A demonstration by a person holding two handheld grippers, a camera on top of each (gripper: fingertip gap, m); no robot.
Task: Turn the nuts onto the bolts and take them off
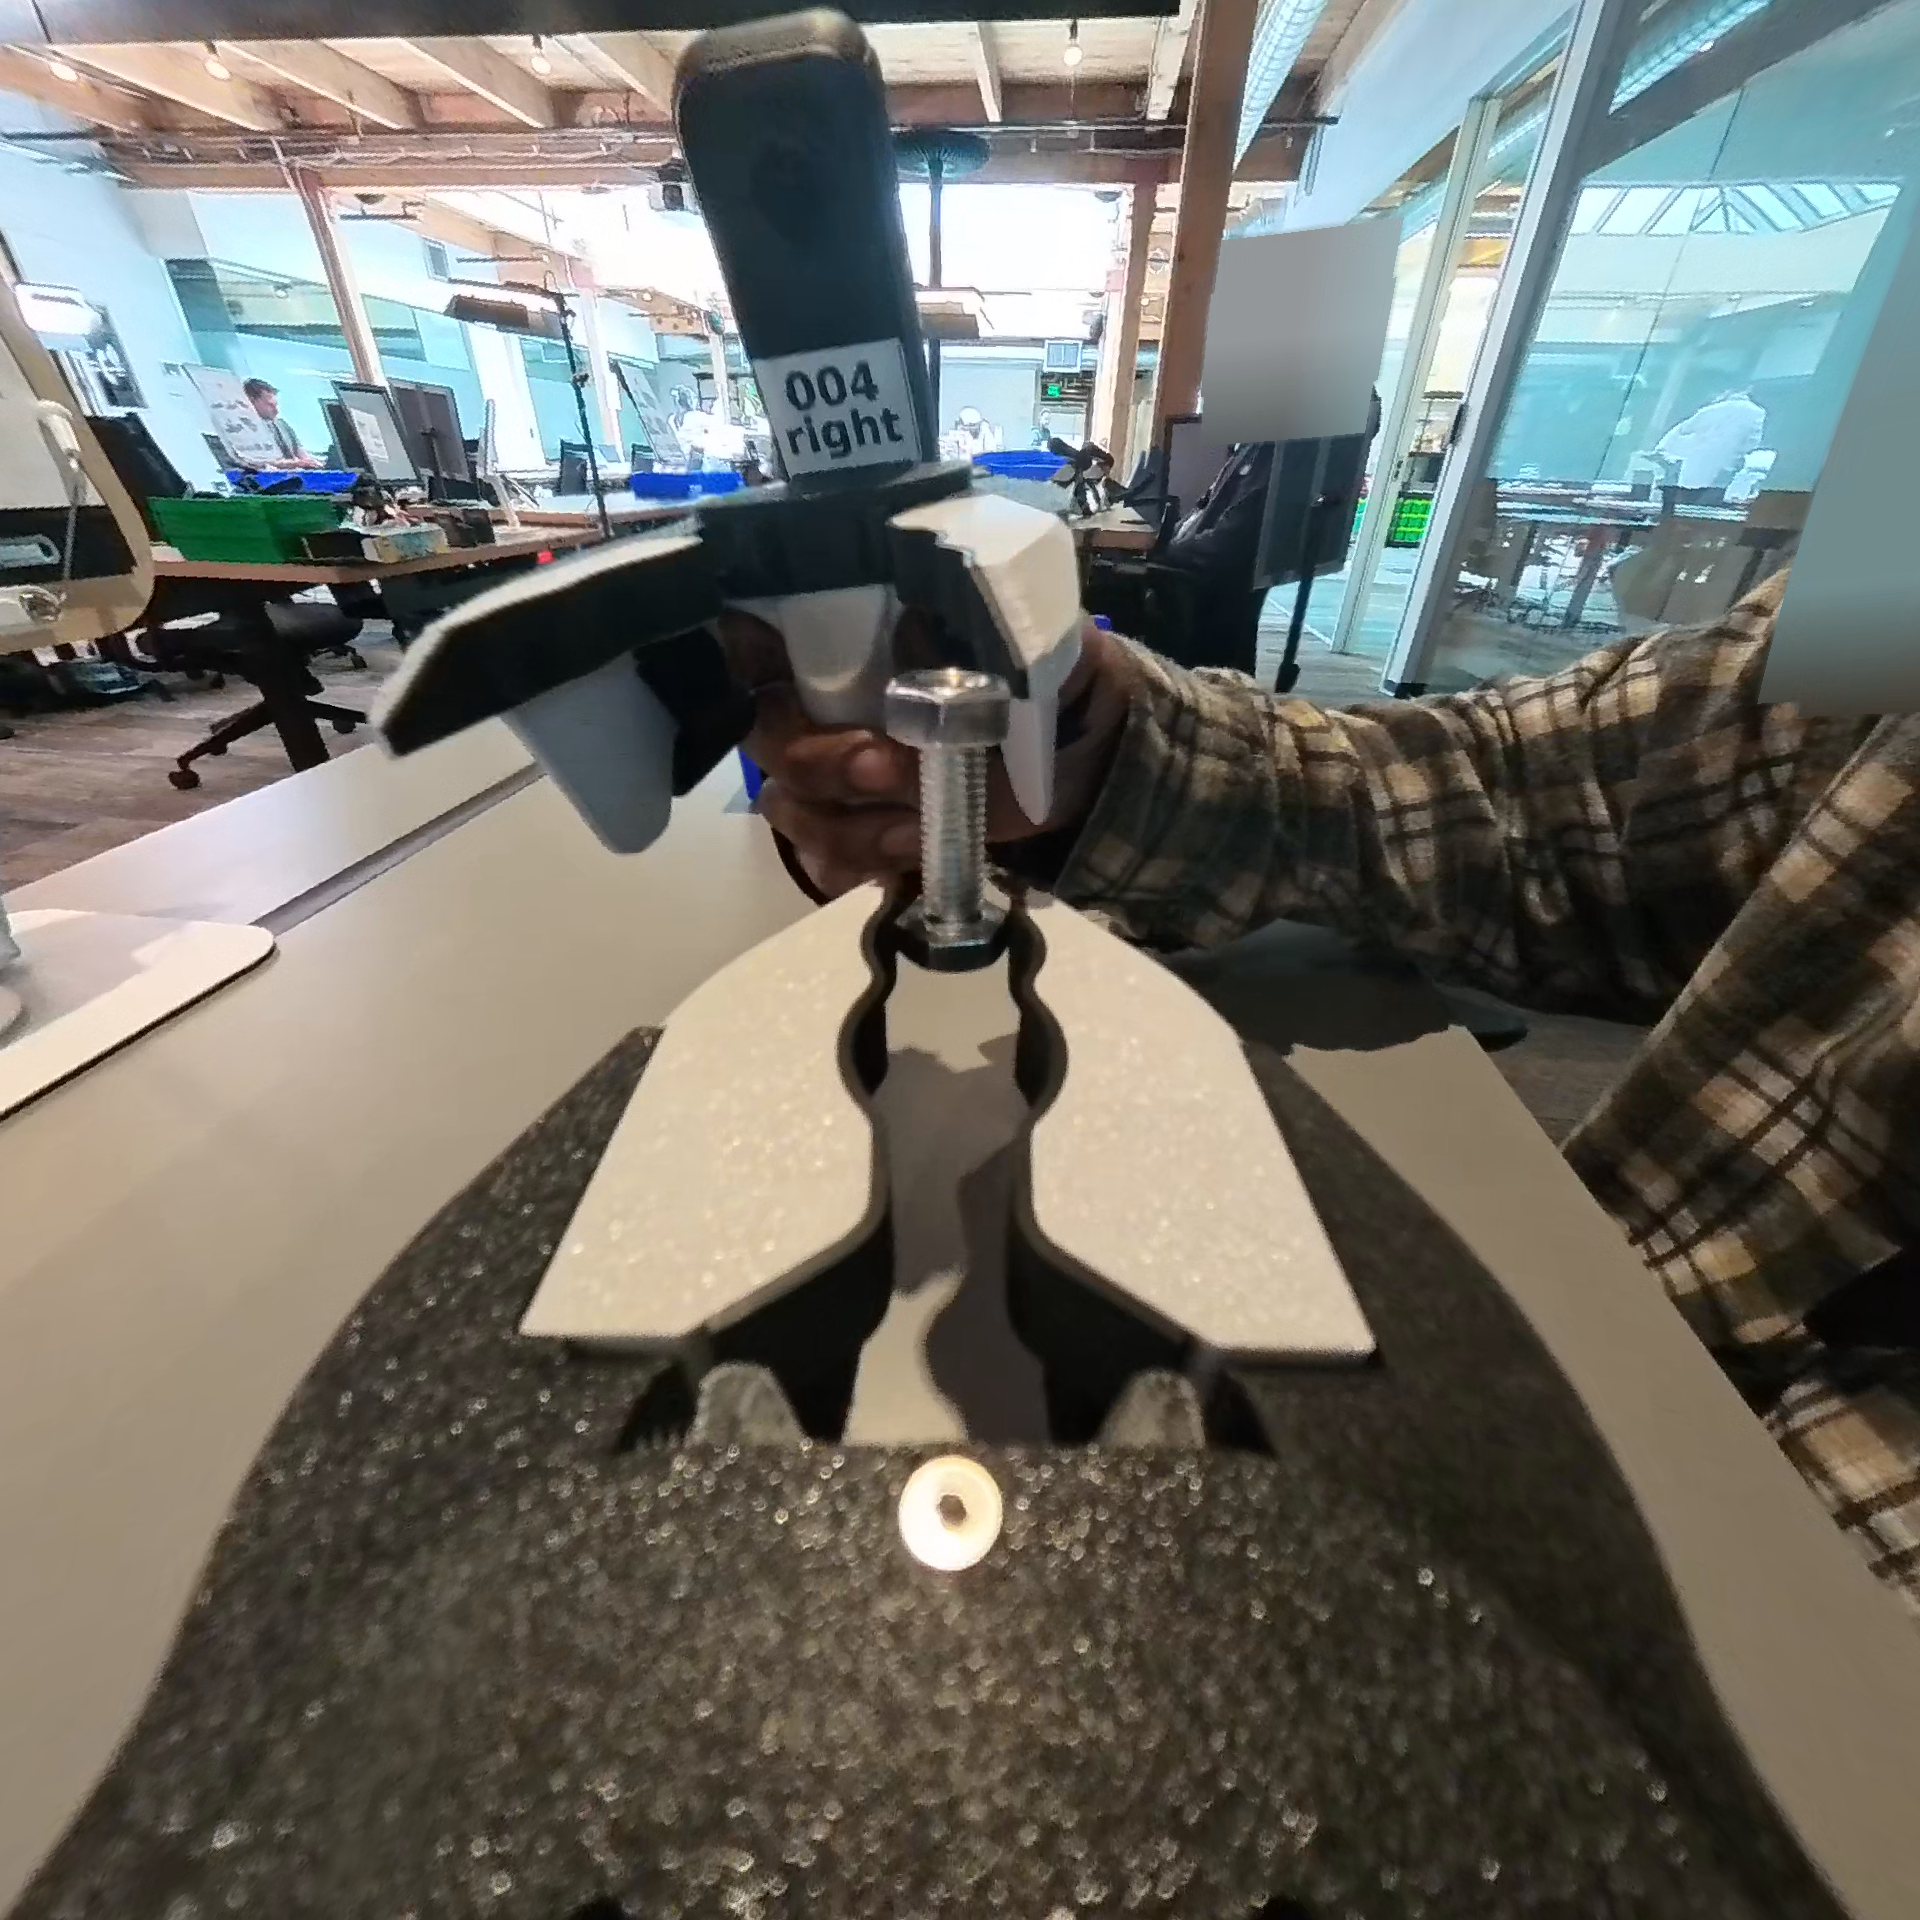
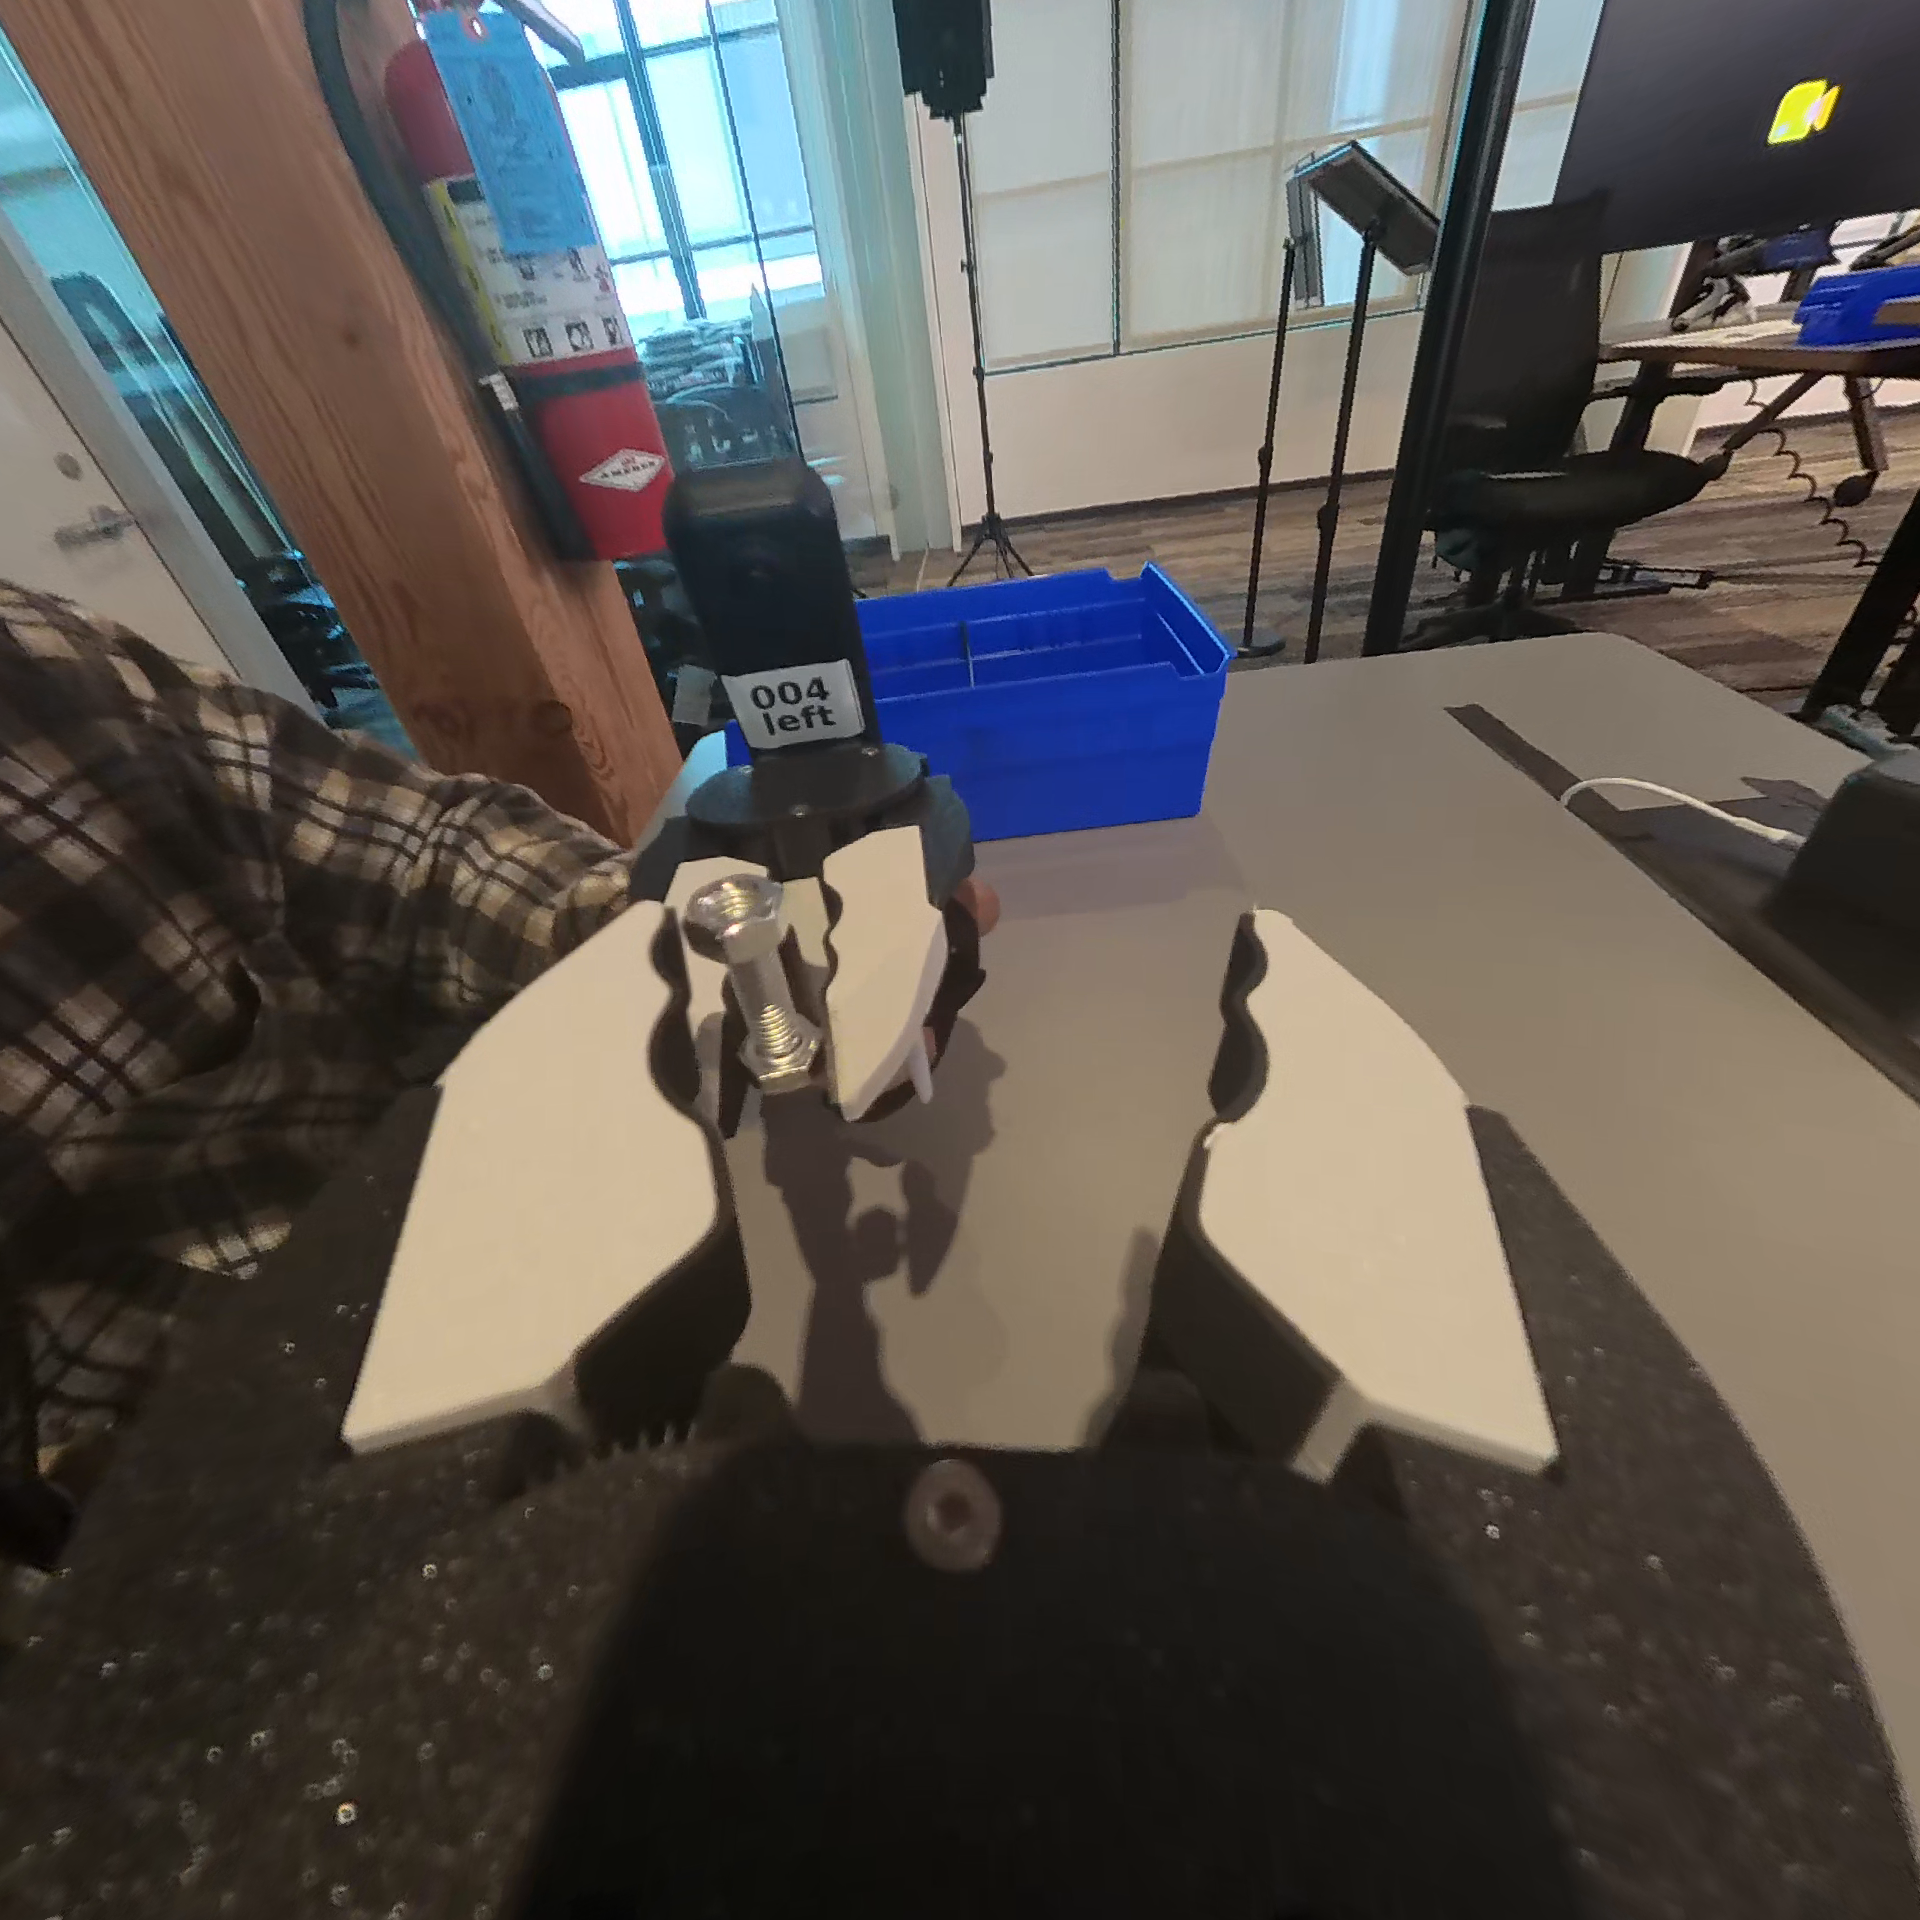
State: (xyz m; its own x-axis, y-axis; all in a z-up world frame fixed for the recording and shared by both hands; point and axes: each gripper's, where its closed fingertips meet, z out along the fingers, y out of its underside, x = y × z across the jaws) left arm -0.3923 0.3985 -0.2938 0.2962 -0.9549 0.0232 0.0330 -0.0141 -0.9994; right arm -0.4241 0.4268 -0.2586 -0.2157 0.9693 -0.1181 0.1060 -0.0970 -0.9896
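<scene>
A white printed sticker (image 1: 844,407) sits on the black camera stalk of the right gripper, another sticker (image 2: 793,708) on the left gripper's. The red fire extinguisher (image 2: 561,343) on the wooden post carries labels and a blue tag (image 2: 506,145) (print too small to read).

Both tongs have white fingers (image 1: 758,1132) with wavy inner edges on a black speckled body with one round screw (image 1: 950,1509). The sleeve (image 1: 1455,831) is plaid.

Bright, glossy silver steel hex bolt (image 1: 948,805), threaded shank, with matching shiny hex nut (image 1: 954,928). White matt plastic gripper fingers (image 1: 748,1122), faintly grainy; black speckled rough gripper body (image 1: 935,1662). Smooth matt grey tabletop (image 2: 1455,831). Glossy blue plastic bin (image 2: 1049,707). Soft woven plaid cloth sleeve (image 1: 1455,810). Grained wooden post (image 2: 312,364).
</scene>
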